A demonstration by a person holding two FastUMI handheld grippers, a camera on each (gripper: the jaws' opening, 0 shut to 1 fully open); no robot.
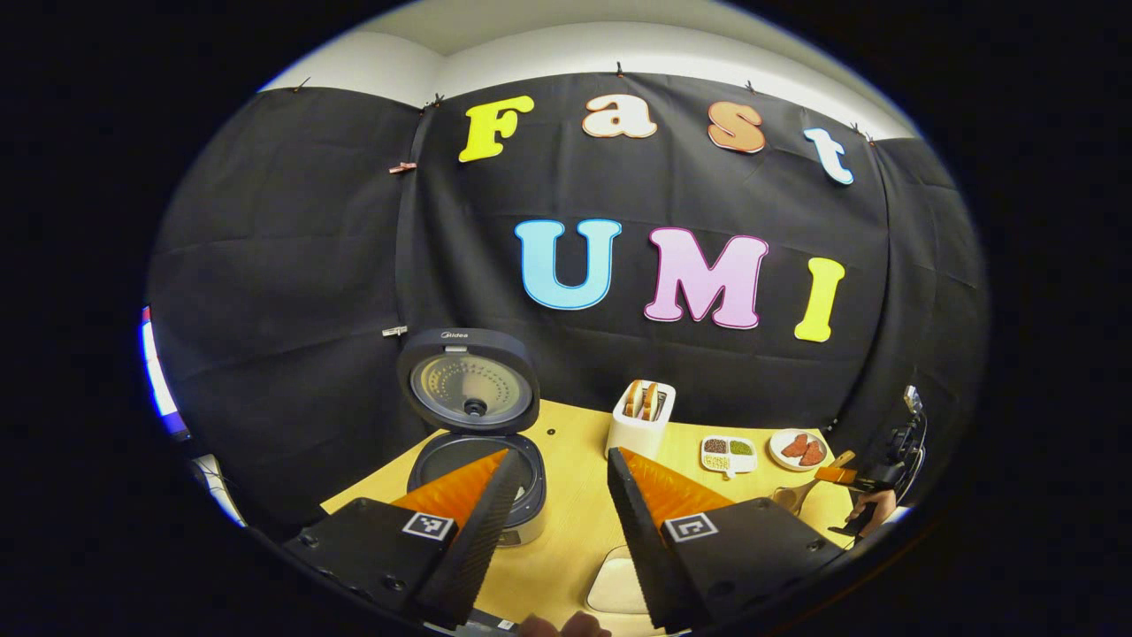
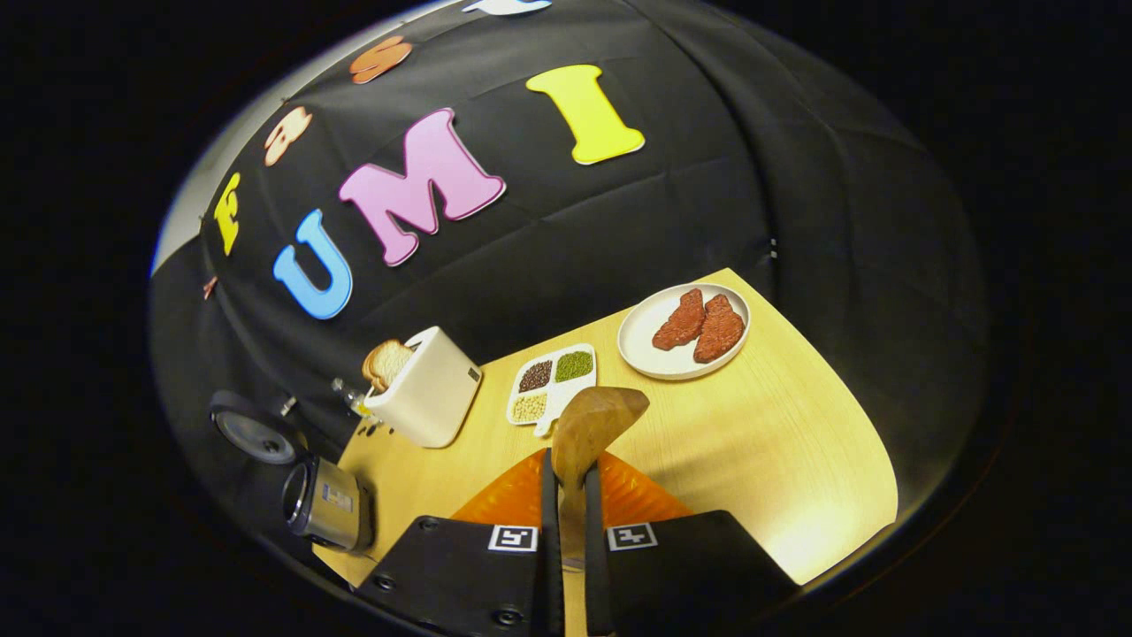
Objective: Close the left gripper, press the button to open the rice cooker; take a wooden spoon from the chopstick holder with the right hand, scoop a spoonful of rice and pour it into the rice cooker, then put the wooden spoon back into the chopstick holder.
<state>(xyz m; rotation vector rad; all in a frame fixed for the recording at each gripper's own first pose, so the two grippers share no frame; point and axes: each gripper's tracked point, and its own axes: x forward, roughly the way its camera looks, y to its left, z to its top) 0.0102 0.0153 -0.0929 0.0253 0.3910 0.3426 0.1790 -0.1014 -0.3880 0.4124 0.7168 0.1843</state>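
in the left gripper view the left gripper (image 1: 562,482) has its two fingers spread wide apart with nothing between them. past the tip of its left finger sits the rice cooker (image 1: 478,469), its lid (image 1: 469,380) standing upright and open so the inner plate faces the camera. beyond the right finger stands a white toaster (image 1: 640,418) with bread slices in it, then a divided dish of grains (image 1: 728,454) and a plate (image 1: 796,448) with two pieces of meat. far off to the right of the fingers the right gripper (image 1: 853,478) shows, with a hand (image 1: 871,511) behind it.

in the right gripper view the right gripper (image 2: 566,469) has its fingers drawn close, both pressing on the handle of the wooden spoon (image 2: 591,426). the spoon's bowl sticks out past the fingertips, over the wooden table (image 2: 778,442), and nearly reaches the grain dish. the meat plate lies ahead to the right of the fingers, the toaster ahead to the left, and the rice cooker lies far left of the fingers.
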